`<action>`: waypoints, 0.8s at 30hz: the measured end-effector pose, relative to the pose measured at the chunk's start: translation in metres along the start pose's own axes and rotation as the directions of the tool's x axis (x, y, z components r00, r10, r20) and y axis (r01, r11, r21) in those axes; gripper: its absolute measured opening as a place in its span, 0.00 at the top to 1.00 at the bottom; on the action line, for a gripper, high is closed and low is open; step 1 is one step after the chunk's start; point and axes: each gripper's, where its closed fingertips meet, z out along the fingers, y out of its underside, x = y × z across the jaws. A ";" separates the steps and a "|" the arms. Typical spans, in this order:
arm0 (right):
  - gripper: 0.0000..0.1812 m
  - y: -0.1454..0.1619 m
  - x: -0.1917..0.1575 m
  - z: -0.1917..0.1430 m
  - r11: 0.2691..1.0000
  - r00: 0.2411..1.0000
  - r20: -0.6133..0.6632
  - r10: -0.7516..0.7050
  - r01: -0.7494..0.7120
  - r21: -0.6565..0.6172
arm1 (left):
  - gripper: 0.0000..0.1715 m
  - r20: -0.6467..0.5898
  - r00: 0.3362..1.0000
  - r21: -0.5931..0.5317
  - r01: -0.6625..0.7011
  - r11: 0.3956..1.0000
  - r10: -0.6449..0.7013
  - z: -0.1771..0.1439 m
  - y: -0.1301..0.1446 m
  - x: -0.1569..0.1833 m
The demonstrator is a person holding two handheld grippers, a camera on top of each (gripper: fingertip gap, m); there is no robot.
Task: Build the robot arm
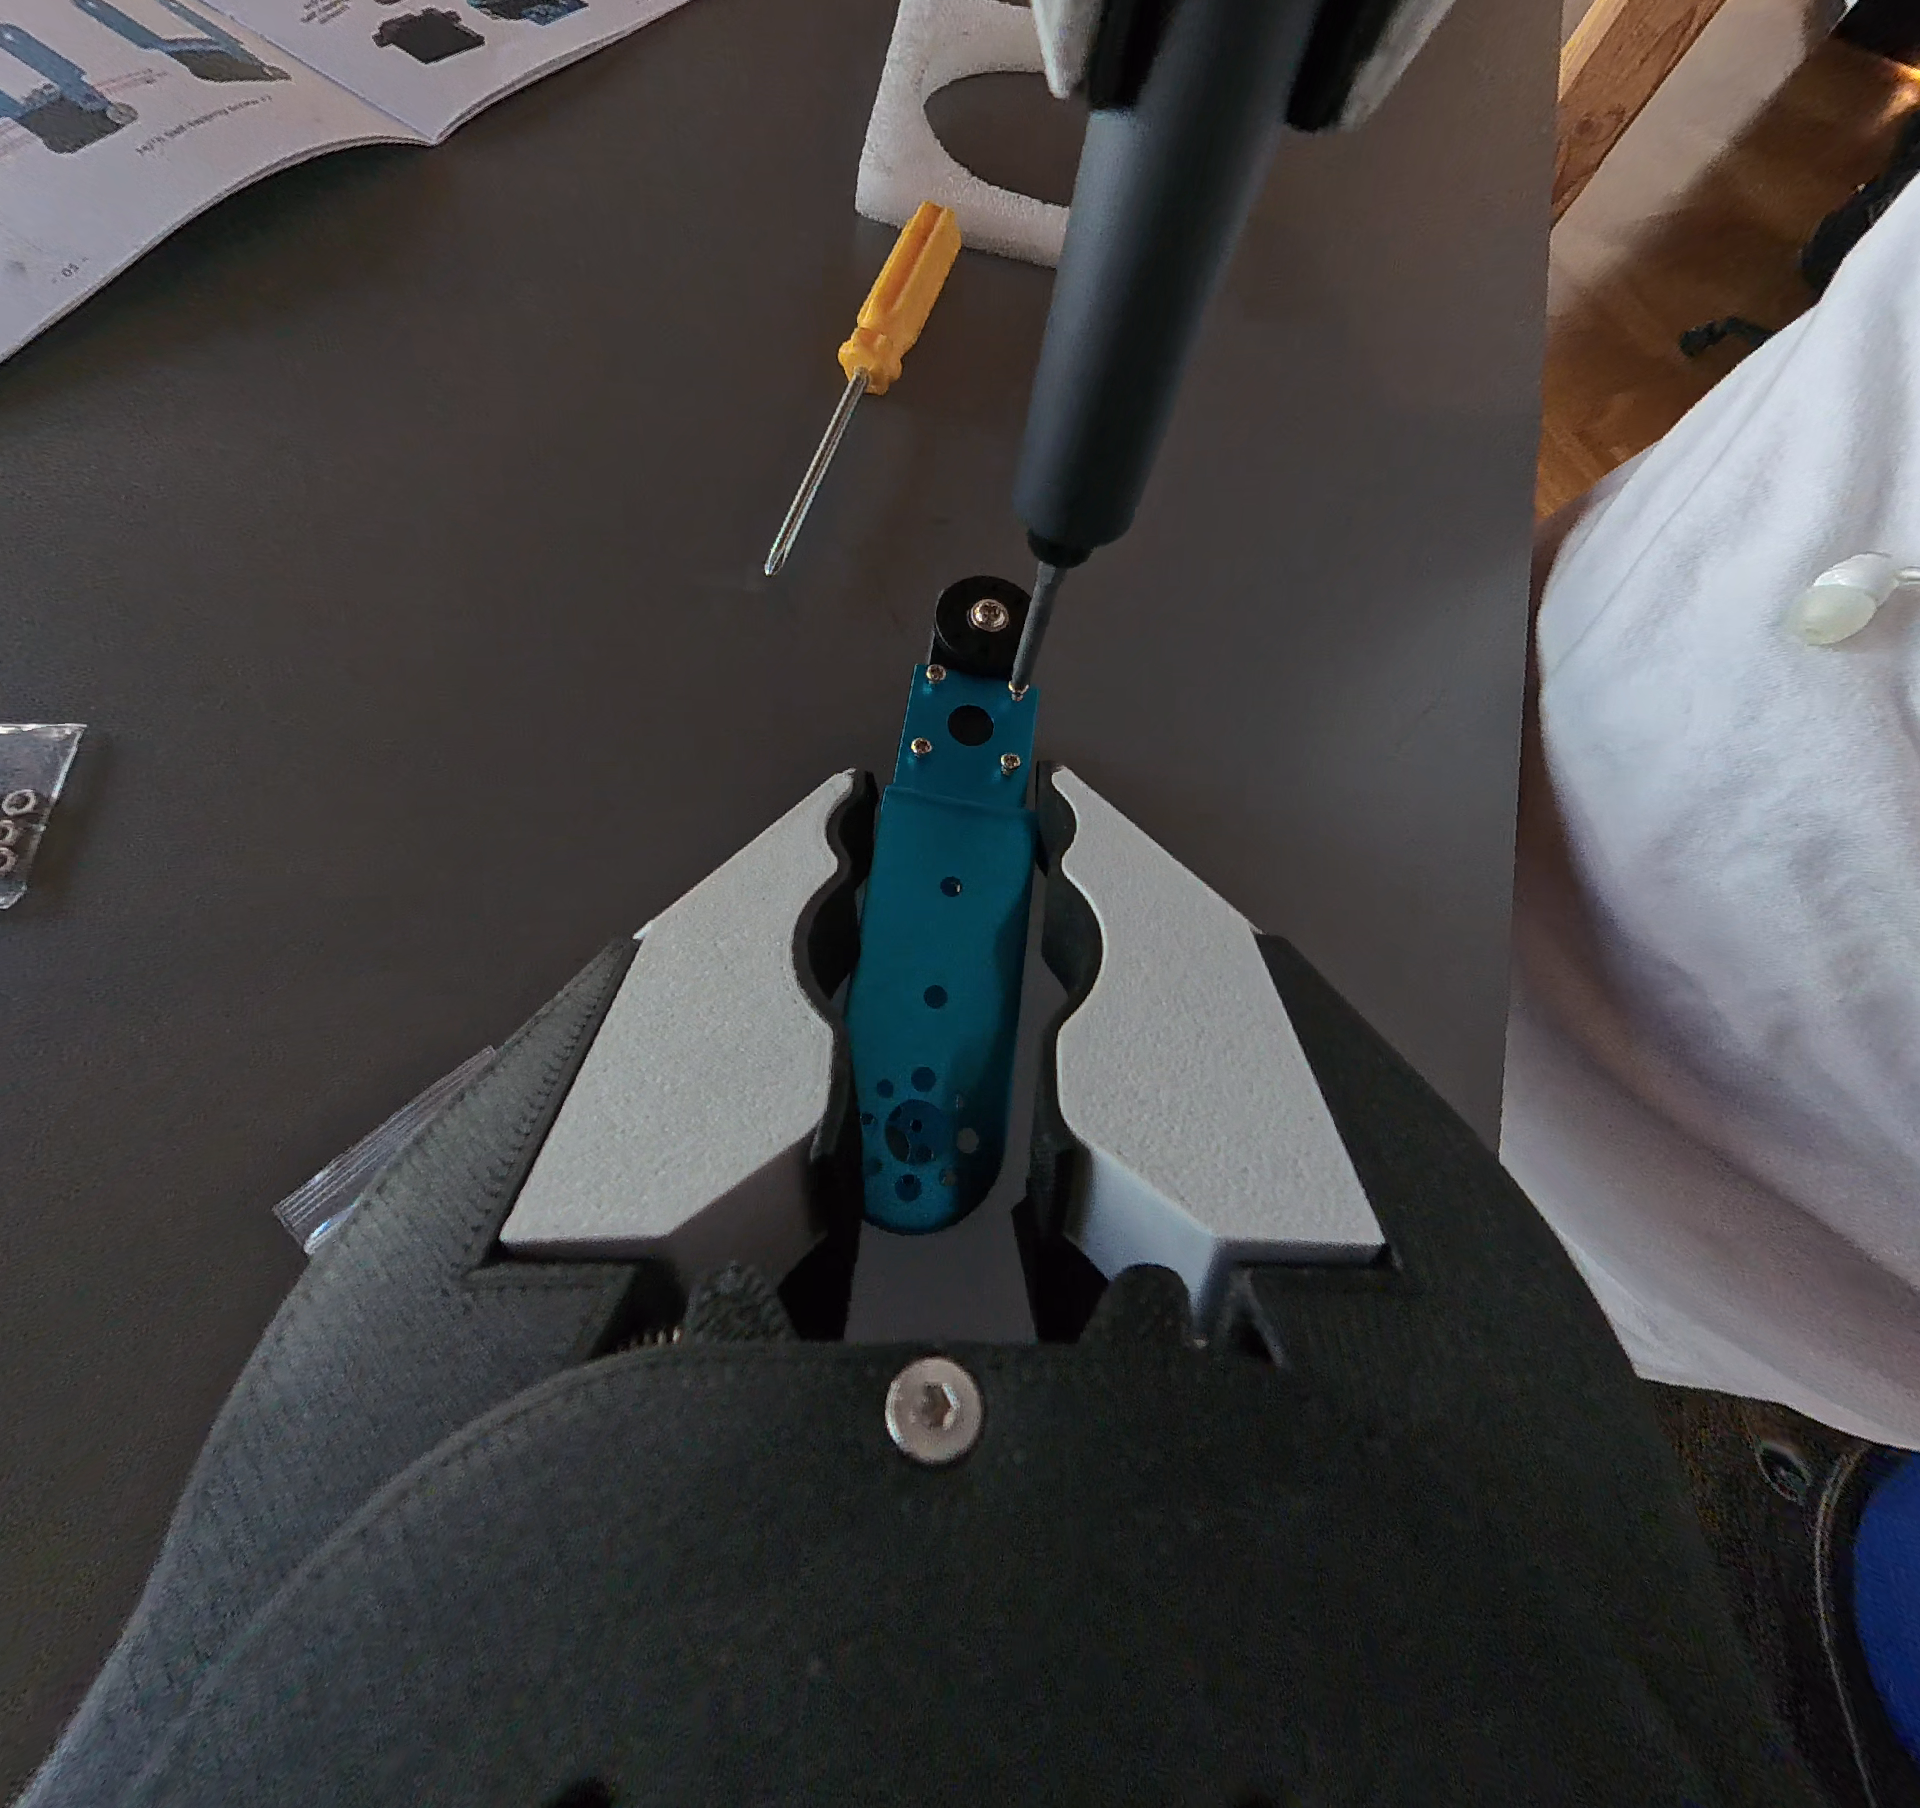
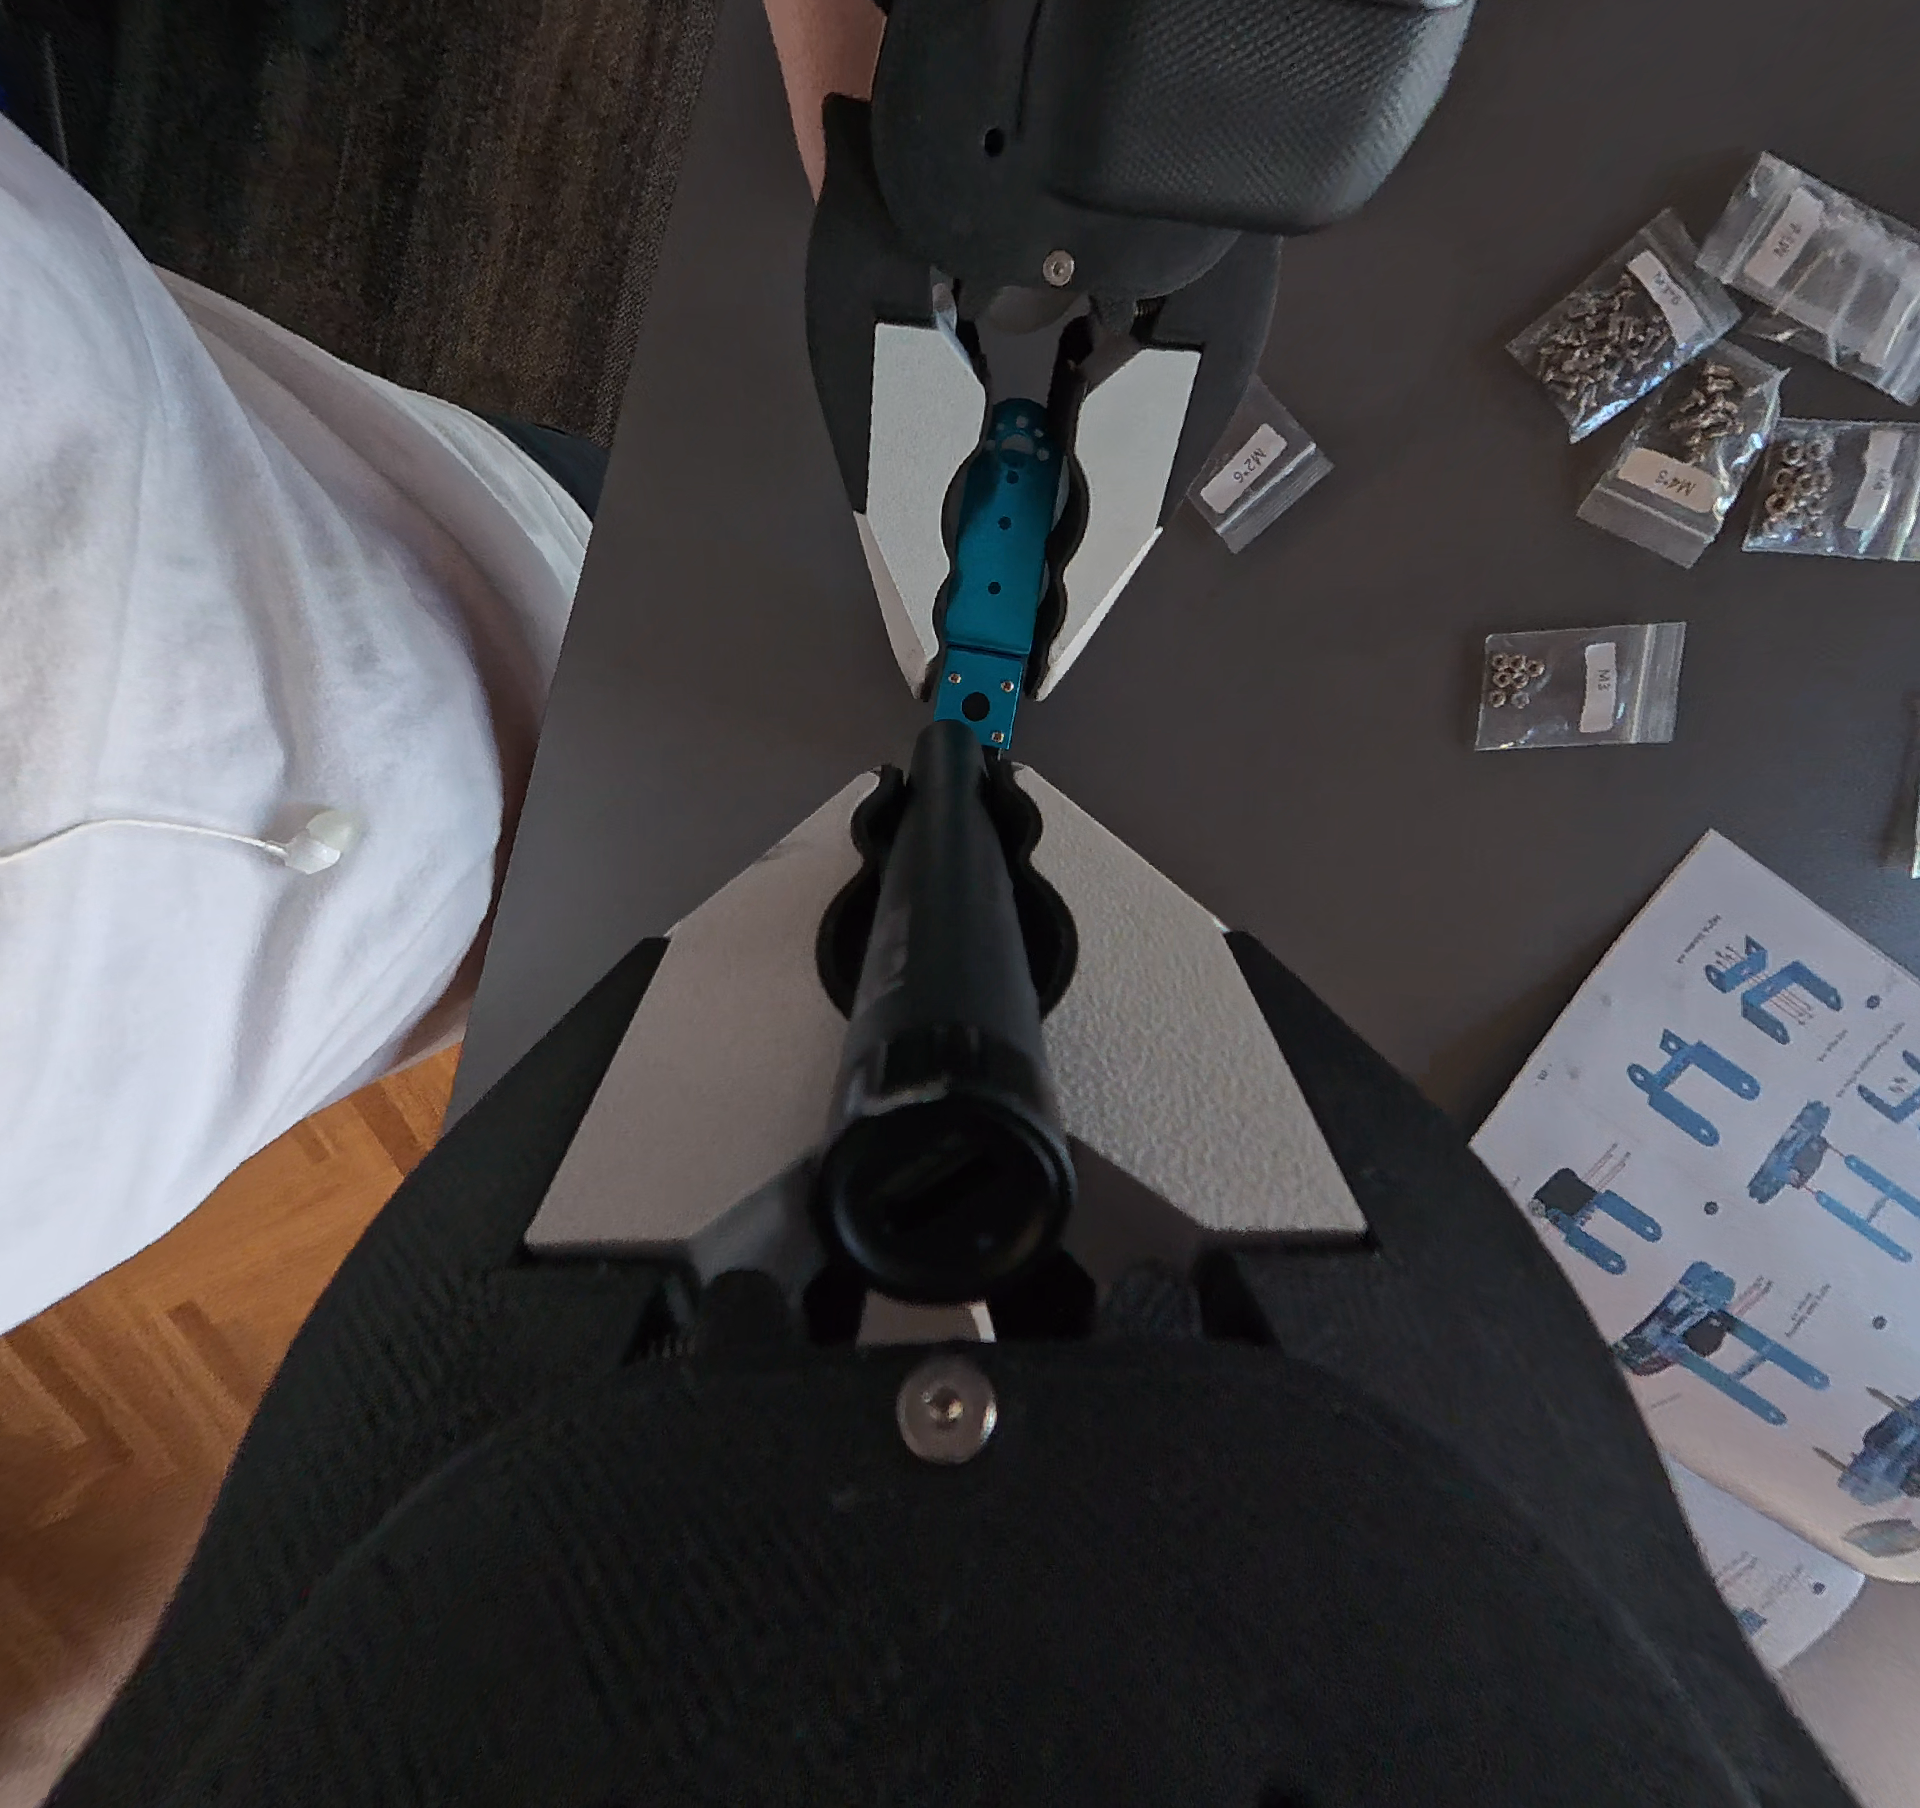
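Note:
My left gripper (image 1: pixel 956 782) is shut on a blue metal bracket (image 1: pixel 940 979) with several holes, held over the dark table. Its far end carries small screws and a black round part (image 1: pixel 977 631). My right gripper (image 2: pixel 945 782) is shut on a black electric screwdriver (image 2: pixel 940 989). In the left wrist view the screwdriver (image 1: pixel 1143 231) comes down from above and its bit tip (image 1: pixel 1023 683) rests on the bracket's far right corner screw. In the right wrist view the left gripper (image 2: pixel 982 693) faces mine with the bracket (image 2: pixel 992 553) between its fingers.
A yellow-handled screwdriver (image 1: pixel 878 345) lies on the table (image 1: pixel 416 563) beside a white foam piece (image 1: pixel 935 127). An open instruction booklet (image 1: pixel 260 44) lies far left. Several clear bags of screws and nuts (image 2: pixel 1662 387) lie to the right. A person in white (image 1: pixel 1714 823) sits at the table edge.

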 end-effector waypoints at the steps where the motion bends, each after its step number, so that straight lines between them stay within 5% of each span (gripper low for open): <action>1: 0.89 0.000 0.000 0.000 1.000 1.000 -0.007 0.017 -0.017 -0.002 | 0.81 0.001 1.000 0.009 0.004 1.000 -0.004 -0.001 -0.001 0.000; 4: 0.89 0.001 0.000 0.000 0.998 0.997 -0.028 0.066 -0.066 -0.005 | 0.69 -0.009 0.999 0.110 0.039 0.993 -0.038 -0.013 -0.015 -0.002; 8: 0.89 0.001 0.001 0.000 0.991 0.990 -0.042 0.134 -0.134 -0.002 | 0.81 -0.034 0.998 0.285 0.052 0.957 -0.044 -0.046 -0.046 0.000; 18: 0.89 -0.004 -0.003 0.005 0.965 0.966 0.000 0.260 -0.260 0.023 | 0.81 0.004 0.995 0.200 -0.102 0.975 0.103 -0.015 -0.064 0.020; 24: 0.89 -0.005 0.002 0.002 0.979 0.977 -0.067 0.201 -0.198 0.046 | 0.90 0.042 0.990 0.204 -0.143 0.969 0.137 -0.009 -0.066 0.017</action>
